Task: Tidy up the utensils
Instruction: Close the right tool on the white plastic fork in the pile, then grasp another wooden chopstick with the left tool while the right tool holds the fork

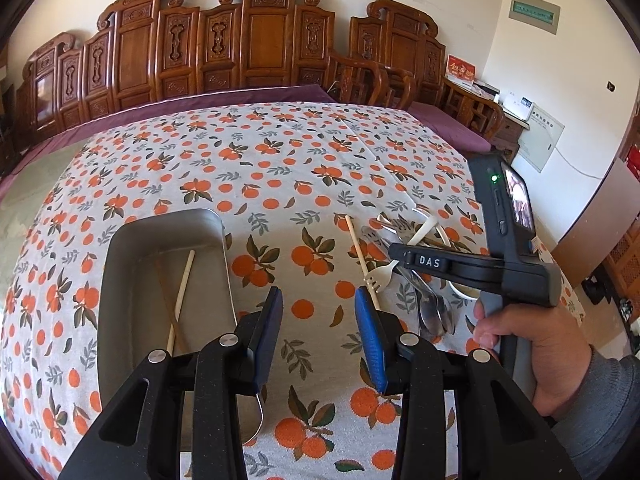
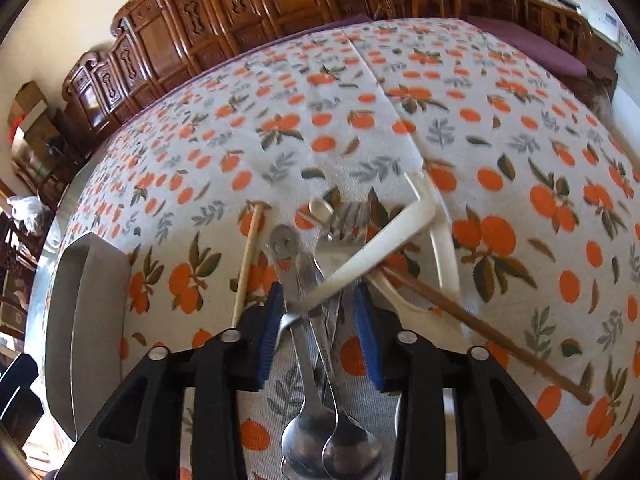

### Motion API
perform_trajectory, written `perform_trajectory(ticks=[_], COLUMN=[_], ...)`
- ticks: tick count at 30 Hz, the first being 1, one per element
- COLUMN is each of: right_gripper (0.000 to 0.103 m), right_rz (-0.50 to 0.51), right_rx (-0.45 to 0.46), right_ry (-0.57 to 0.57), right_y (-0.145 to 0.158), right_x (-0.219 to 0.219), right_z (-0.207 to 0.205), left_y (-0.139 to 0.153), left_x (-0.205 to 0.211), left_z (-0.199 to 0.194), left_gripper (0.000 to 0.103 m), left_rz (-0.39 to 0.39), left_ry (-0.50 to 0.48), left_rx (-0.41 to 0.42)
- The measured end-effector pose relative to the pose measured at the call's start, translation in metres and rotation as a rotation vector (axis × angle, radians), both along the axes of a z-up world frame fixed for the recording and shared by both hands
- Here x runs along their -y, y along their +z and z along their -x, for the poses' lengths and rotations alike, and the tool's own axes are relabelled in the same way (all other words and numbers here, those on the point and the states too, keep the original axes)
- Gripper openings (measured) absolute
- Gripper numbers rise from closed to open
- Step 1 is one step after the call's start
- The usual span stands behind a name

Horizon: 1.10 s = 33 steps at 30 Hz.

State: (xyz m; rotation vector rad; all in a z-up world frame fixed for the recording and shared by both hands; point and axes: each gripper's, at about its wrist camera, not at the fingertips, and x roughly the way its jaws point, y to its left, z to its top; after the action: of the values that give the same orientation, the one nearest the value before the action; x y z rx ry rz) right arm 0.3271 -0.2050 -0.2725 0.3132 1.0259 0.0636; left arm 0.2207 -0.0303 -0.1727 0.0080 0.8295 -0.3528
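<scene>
A grey metal tray [image 1: 120,280] lies on the orange-print tablecloth [image 1: 280,168] and holds a pale chopstick [image 1: 182,296] and a brown one. My left gripper [image 1: 318,300] is open and empty, just right of the tray. A pile of utensils [image 1: 420,252] lies to the right: metal spoons [image 2: 332,440], a metal fork [image 2: 344,220], white plastic cutlery [image 2: 384,240], a pale chopstick [image 2: 246,264] and a brown chopstick [image 2: 480,324]. My right gripper [image 2: 318,304] is open, its jaws either side of the spoon handles and a white utensil, low over the pile.
Carved wooden chairs [image 1: 248,40] line the far side of the table. The tray also shows at the left in the right wrist view [image 2: 80,320]. A hand [image 1: 532,352] holds the right gripper body at the table's right edge.
</scene>
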Motion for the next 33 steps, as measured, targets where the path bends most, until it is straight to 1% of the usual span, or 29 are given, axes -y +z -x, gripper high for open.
perform_trajectory(ticks=[1,2,6,8,13,16,21,28,33], right_gripper=[0.028,0.024,0.019,0.013,0.007,0.004,0.004,0.004,0.004], right_rz=[-0.01,-0.021,-0.035,-0.052,-0.079,-0.081,-0.079,-0.078,-0.09], right_rx=[0.002,0.004,0.018,0.021,0.047,0.071,0.104,0.127,0.133], right_ry=[-0.005,-0.007,0.012,0.011,0.045,0.077,0.131,0.205,0.219], right_y=[0.0,0.0,0.001,0.004,0.017,0.028,0.038,0.039,0.035], right_x=[0.001,0.002,0.008,0.012,0.019,0.023,0.033,0.046,0.048], right_z=[0.001,0.003,0.007,0.01,0.02,0.028,0.044,0.061,0.064], left_y=[0.0,0.0,-0.002,-0.003,-0.008,-0.011,-0.019,-0.024,-0.028], left_x=[0.0,0.0,0.004,0.006,0.014,0.021,0.034,0.052,0.062], left_z=[0.0,0.0,0.0,0.001,0.002,0.004,0.005,0.0,-0.009], left_gripper=[0.035,0.035,0.035,0.035,0.035,0.035,0.035,0.035,0.035], left_rz=[-0.001,-0.002,-0.012,-0.016,-0.036,-0.051,-0.073,-0.111,-0.126], left_ry=[0.0,-0.001,-0.01,-0.015,-0.026,-0.033,-0.051,-0.074,-0.073], left_rx=[0.0,-0.002,-0.004,-0.005,-0.01,-0.015,-0.028,-0.039,-0.062])
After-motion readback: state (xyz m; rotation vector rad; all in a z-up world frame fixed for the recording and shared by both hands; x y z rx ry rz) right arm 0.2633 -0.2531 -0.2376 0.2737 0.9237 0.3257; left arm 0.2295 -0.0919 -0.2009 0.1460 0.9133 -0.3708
